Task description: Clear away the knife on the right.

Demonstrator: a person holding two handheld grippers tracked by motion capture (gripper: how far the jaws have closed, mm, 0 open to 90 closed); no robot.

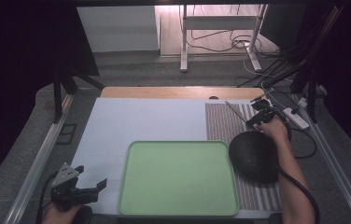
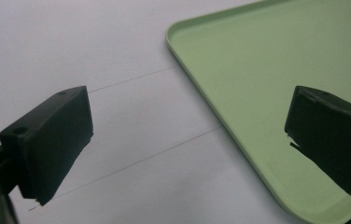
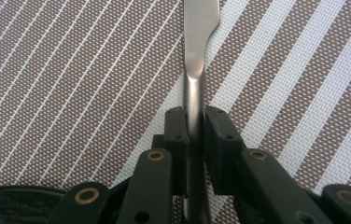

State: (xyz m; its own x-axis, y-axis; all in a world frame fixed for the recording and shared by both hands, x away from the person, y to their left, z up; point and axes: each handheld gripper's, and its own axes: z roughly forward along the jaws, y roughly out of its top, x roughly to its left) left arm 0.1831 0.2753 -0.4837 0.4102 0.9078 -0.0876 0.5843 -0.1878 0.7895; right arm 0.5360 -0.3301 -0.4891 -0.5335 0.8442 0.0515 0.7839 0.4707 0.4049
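My left gripper [image 1: 86, 183] sits at the near left corner of the table, its jaws spread wide with nothing between them. In the left gripper view one jaw hangs over the white sheet [image 2: 117, 121] and the other over the edge of the green tray [image 2: 257, 70]. The tray [image 1: 178, 177] lies flat in the middle of the near side and is bare. Just to its right a black bowl [image 1: 254, 156] rests on the striped placemat [image 1: 222, 122], touching the tray's right rim. Farther back on that mat, my right gripper [image 1: 253, 120] is clamped on the handle of a metal knife [image 3: 197, 60]: the jaws stand narrow, pads pressing both sides of the handle, the blade reaching ahead over the stripes.
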